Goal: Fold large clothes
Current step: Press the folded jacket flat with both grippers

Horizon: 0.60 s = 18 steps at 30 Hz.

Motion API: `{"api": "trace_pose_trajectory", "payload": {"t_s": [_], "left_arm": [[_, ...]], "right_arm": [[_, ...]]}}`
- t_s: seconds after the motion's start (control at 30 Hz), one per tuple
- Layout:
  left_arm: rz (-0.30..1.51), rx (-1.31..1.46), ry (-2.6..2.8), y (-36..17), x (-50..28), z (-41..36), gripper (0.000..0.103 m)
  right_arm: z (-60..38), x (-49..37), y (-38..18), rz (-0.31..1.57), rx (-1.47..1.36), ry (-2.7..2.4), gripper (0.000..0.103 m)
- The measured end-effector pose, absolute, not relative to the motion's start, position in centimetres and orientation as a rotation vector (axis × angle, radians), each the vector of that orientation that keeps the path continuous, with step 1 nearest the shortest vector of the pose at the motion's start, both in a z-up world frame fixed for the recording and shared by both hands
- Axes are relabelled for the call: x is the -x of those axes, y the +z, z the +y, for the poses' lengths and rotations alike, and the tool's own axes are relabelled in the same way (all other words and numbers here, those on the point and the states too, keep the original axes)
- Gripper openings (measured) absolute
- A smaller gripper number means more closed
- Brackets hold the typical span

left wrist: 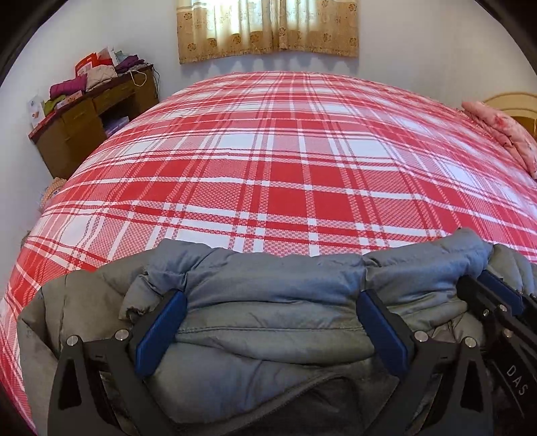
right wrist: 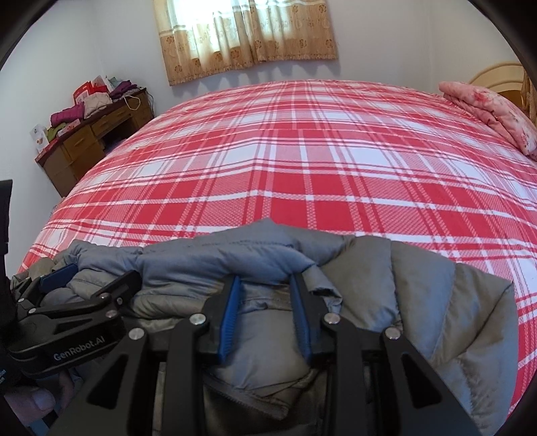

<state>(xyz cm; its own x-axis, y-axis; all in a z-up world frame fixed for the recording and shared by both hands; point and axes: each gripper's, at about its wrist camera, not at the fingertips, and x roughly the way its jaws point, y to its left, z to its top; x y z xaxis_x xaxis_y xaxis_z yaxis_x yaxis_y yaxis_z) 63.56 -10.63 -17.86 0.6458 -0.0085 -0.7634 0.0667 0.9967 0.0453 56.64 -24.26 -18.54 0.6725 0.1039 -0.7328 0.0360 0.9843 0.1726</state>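
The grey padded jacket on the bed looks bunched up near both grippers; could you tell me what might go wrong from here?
1. The right gripper pinches only a narrow fold of the grey padded jacket; the smooth fabric may slip out.
2. The left gripper stands wide open over thick layers, so closing may catch too many.
3. The two grippers are close together and could collide.

One grey padded jacket (left wrist: 268,302) lies on one bed (left wrist: 285,161) with a red plaid cover. Two grippers are at it, the left gripper (left wrist: 272,322) and the right gripper (right wrist: 265,312). One pink pillow (right wrist: 486,110), one wooden desk (left wrist: 90,117) and one curtain (left wrist: 268,26) are in the room.
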Motion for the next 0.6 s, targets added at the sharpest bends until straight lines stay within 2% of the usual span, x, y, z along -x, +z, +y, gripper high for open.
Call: {"api": "trace_pose_trajectory", "payload": {"t_s": [0.6], "left_arm": [[0.878, -0.099, -0.032, -18.19, -63.96, -10.99, 0.102]], "right_arm": [[-23.88, -56.98, -18.77, 0.853, -0.143, 0.023, 0.034]]}}
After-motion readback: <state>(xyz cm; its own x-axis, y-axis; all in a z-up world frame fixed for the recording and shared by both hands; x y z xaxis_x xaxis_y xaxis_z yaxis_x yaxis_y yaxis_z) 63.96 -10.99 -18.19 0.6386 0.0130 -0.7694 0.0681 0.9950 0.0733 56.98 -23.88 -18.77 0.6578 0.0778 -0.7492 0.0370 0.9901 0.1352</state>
